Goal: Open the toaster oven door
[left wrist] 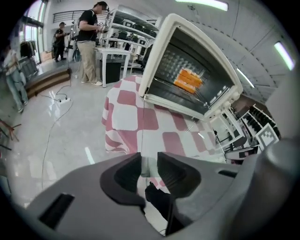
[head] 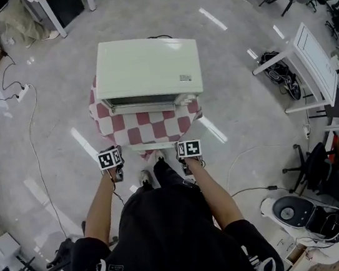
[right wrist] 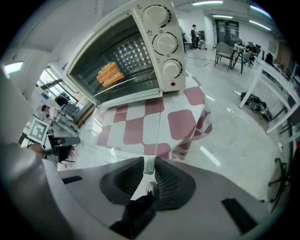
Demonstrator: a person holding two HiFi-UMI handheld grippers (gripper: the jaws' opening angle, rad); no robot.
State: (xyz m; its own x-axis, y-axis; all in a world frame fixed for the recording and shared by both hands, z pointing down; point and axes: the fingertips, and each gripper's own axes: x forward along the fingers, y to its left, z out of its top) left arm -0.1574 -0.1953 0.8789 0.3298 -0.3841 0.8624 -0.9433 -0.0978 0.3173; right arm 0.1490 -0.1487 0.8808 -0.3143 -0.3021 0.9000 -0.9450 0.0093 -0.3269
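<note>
The cream toaster oven (head: 146, 65) stands on a small table under a red-and-white checked cloth (head: 105, 117). Its glass door (head: 149, 128) is let down flat toward me, and the pale door handle (head: 152, 145) lies along its near edge. My left gripper (head: 118, 150) is shut on the handle's left end and my right gripper (head: 182, 143) on its right end. In the left gripper view the handle (left wrist: 149, 165) fills the gap between the jaws; likewise in the right gripper view (right wrist: 149, 165). An orange food piece (left wrist: 189, 80) (right wrist: 111, 72) lies on the rack inside. Three knobs (right wrist: 165, 43) show.
Cables and a power strip (head: 22, 92) lie on the shiny floor at left. A white table (head: 307, 60) and chairs stand at right, and a round white appliance (head: 288, 212) sits on the floor near my right side. People (left wrist: 89, 37) stand far off by the shelves.
</note>
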